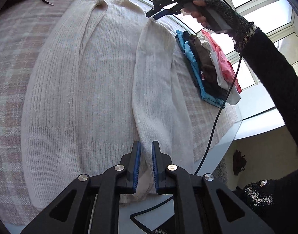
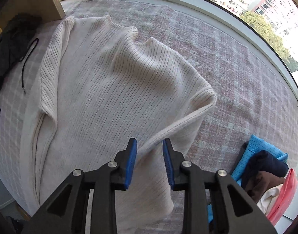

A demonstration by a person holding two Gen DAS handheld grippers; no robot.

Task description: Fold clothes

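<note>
A cream ribbed sweater (image 1: 90, 78) lies on a pink plaid blanket (image 1: 12, 58), its left sleeve folded in over the body. My left gripper (image 1: 146, 143) is shut on the right side's edge near the hem. My right gripper (image 1: 154, 14), held by a person's hand (image 1: 199, 17), pinches the same side at the shoulder. In the right wrist view my right gripper (image 2: 149, 141) holds that lifted fold of the sweater (image 2: 94, 81) above the blanket (image 2: 227, 68), with the fabric hanging from its blue pads.
A stack of folded clothes (image 1: 205, 66) in blue, brown, white and pink sits at the blanket's right end (image 2: 266, 175). A dark garment with a black cord (image 2: 8, 48) lies at the left. A black cable (image 1: 217, 117) hangs from the right gripper. Windows (image 2: 266, 9) run along the far side.
</note>
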